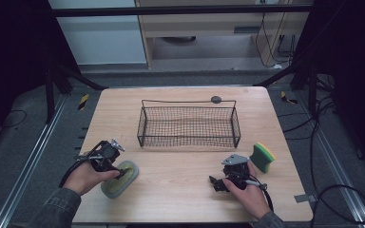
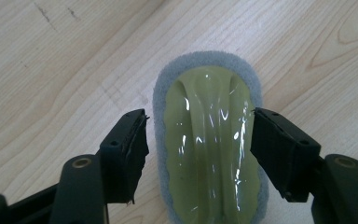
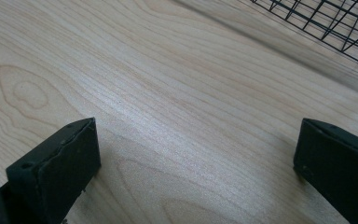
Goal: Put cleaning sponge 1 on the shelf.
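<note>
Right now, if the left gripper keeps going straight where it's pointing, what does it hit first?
The green-handled scrubbing pad. The left gripper points down at it, jaws open either side of the handle, the right pad at its edge. Past the pad, probably the wooden table; depth is unclear.

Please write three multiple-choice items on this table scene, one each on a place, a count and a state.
1. Where does the wire basket stand?
A. At the far middle of the table
B. At the near left corner
C. On the floor

2. How many cleaning pads lie on the table?
A. One
B. Two
C. Four

3. How does the left tool stand to the handled scrubber?
A. Jaws to either side of it, left jaw not touching
B. Holding it up in the air
C. Far away from it

Answers: 1 A, the basket sits beyond both hands; 2 B, the handled scrubber and the yellow-green sponge; 3 A, the left gripper view shows a gap at the left jaw and the scrubber flat on the wood.
</note>
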